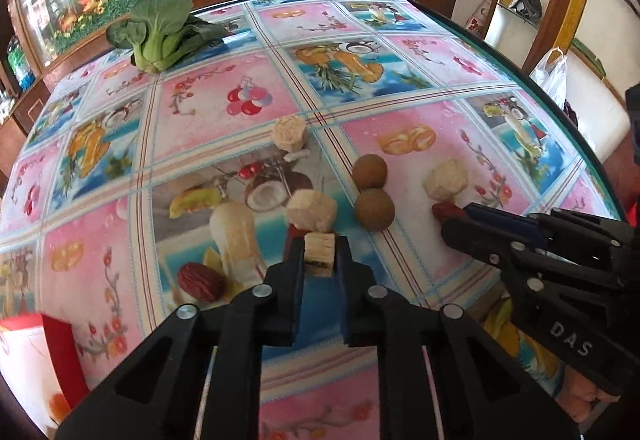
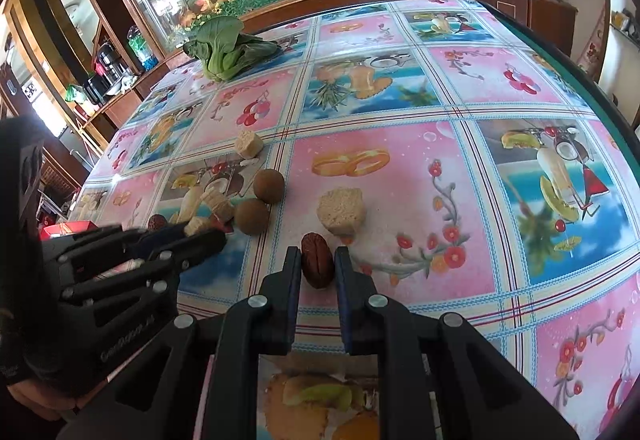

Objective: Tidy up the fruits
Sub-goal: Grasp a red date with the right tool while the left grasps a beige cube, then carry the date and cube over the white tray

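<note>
Sugarcane chunk (image 1: 319, 254), pale and fibrous, clenched in left gripper (image 1: 320, 260) above tablecloth (image 1: 400, 143). Right gripper (image 2: 318, 264) clamps wrinkled red date (image 2: 317, 260). Date's lower end hidden behind fingers.

On the table (image 1: 420, 51), a leafy vegetable (image 1: 160, 27) sits at the far left corner. Near the middle lie two round fruits (image 1: 372, 187) touching, one behind the other. A cut chunk (image 1: 289, 133) lies behind them to the left, another chunk (image 1: 446, 179) to their right, and what may be a date (image 1: 200, 282) at near left.
</note>
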`<action>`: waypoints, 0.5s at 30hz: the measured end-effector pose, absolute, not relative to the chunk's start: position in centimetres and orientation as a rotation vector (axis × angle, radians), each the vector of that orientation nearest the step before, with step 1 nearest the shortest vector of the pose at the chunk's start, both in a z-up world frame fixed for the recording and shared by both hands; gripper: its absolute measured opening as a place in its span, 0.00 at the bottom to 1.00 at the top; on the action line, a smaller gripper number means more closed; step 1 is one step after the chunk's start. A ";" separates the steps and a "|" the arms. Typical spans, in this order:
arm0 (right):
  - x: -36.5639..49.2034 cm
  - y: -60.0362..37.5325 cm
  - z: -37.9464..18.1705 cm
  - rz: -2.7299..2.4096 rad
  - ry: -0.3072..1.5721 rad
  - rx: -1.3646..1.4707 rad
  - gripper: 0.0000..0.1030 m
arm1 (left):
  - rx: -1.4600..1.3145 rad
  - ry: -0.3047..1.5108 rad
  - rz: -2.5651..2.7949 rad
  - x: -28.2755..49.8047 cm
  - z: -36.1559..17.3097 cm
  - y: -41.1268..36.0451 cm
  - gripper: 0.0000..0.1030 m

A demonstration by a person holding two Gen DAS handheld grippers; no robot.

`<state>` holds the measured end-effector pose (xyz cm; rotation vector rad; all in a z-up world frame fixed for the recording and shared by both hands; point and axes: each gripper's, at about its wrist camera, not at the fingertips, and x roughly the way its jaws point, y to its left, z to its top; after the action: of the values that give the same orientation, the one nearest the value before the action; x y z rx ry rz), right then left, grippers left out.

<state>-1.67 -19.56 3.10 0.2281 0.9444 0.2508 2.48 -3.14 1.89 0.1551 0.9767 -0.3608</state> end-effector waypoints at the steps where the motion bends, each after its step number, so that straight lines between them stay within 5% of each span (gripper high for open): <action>1: -1.6 -19.6 3.1 0.253 0.944 0.230 0.15 | 0.147 0.973 -0.359 2.1 2.0 -3.0 0.15; 15: -3.5 -20.6 5.7 0.253 0.749 0.281 0.14 | 0.118 0.689 -0.299 -11.9 9.7 2.3 0.15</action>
<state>-3.50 -20.60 5.66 0.2814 0.7491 0.2532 -11.86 2.32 9.68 0.1183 0.6892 -0.2994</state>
